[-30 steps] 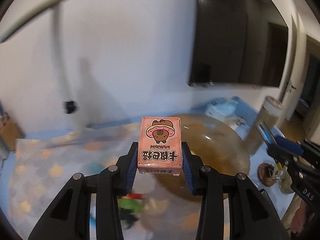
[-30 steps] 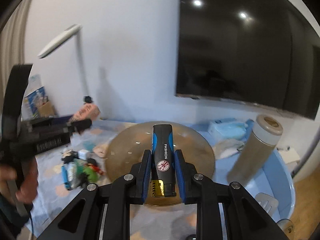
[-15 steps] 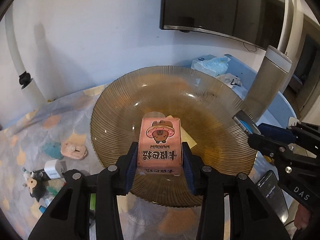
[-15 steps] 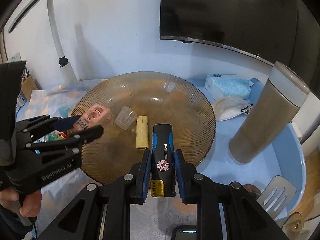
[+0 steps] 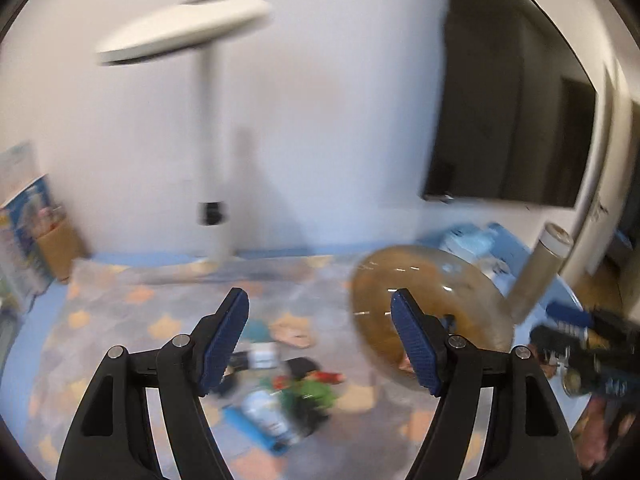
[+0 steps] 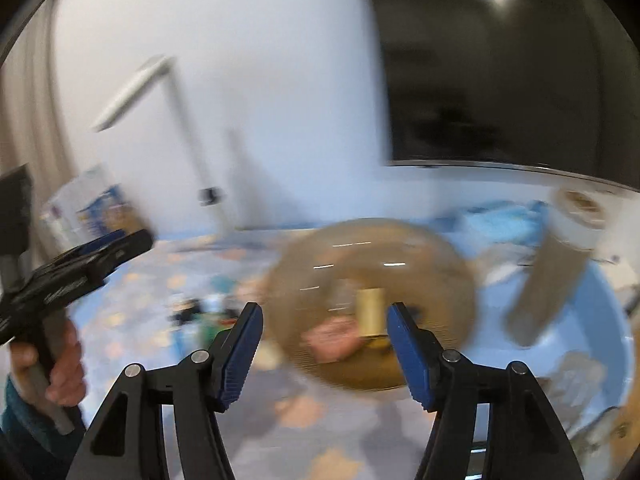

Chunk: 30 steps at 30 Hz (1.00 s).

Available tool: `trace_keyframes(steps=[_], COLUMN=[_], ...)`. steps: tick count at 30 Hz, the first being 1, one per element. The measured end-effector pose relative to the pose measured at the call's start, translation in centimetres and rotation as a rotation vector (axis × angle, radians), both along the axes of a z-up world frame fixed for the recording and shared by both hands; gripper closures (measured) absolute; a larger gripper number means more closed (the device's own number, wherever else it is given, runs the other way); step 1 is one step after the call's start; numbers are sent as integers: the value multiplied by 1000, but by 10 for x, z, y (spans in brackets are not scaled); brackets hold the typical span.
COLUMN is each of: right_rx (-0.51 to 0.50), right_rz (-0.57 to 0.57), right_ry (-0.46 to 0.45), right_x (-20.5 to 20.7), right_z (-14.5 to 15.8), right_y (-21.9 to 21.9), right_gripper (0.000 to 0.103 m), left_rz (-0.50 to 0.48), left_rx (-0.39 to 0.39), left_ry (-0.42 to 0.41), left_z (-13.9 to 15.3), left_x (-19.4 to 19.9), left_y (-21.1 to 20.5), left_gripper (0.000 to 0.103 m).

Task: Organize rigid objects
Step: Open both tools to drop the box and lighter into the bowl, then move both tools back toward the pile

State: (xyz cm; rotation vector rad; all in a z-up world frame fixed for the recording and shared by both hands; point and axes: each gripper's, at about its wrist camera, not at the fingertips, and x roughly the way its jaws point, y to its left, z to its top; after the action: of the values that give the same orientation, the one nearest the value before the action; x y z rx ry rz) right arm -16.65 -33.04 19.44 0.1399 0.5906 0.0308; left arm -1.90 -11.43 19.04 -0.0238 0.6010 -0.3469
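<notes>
An amber ribbed glass bowl [image 6: 360, 256] sits on the patterned tablecloth. In it lie a pink carton [image 6: 336, 338] and a yellowish cylinder [image 6: 370, 312]; a blurred dark and gold piece [image 6: 380, 345] shows beside them. My right gripper [image 6: 324, 320] hovers at the bowl's near rim, its jaws opening with nothing between the pads. My left gripper [image 5: 320, 312] is also opening and empty. It sits left of the bowl [image 5: 472, 292], above a pile of small objects [image 5: 280, 396]. The right wrist view shows the left gripper [image 6: 80, 264] held in a hand at far left.
A tall grey cylinder with a pale lid [image 5: 536, 280] stands right of the bowl. A white desk lamp [image 5: 212, 200] rises at the back by the wall. A blue tissue pack [image 5: 468, 240] lies behind the bowl. Boxes [image 5: 36, 224] stand at far left. Both views are motion-blurred.
The left gripper let go of the pink carton, which now lies in the bowl, and swung left. The right gripper opened off the black and blue stick and drew back.
</notes>
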Motion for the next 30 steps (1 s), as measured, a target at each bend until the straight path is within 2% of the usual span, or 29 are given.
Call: trace_keyframes(steps=[3,5,8,10,13,16,20,25,30], right_rx=[32,24,-26,-89,-121,-125,-77,-33,-45], right_rz=[108,168,225,237,234,210,191,168,162], right_ry=[34,92,136,142,154,176,190,216,219], right_x=[3,10,18,19,23,28,33,36,35], right_z=[-22,-49,-88,-112,-135,-148,-151,-153,-153], right_y=[53,86,124,139,142,137,125,116,118], right_gripper=[40,40,40,40,40,40,40,40,40], left_rz=[61,117,223,252,274,276,286,295,288], left_rx=[-2,-4,44,62,62,67,85,72,72], left_ry=[28,86,158,201,239,232,240,226,222], left_z=[-14,-38,-85,-109,-138,-147,-158,-157,-157], left_x=[-9,-10,-13,-13,-12,-12,-14,-16,-17], left_y=[34,60,92,105,114,112,111,113,112], left_gripper=[31,31,31,31,31,31,31,31,31])
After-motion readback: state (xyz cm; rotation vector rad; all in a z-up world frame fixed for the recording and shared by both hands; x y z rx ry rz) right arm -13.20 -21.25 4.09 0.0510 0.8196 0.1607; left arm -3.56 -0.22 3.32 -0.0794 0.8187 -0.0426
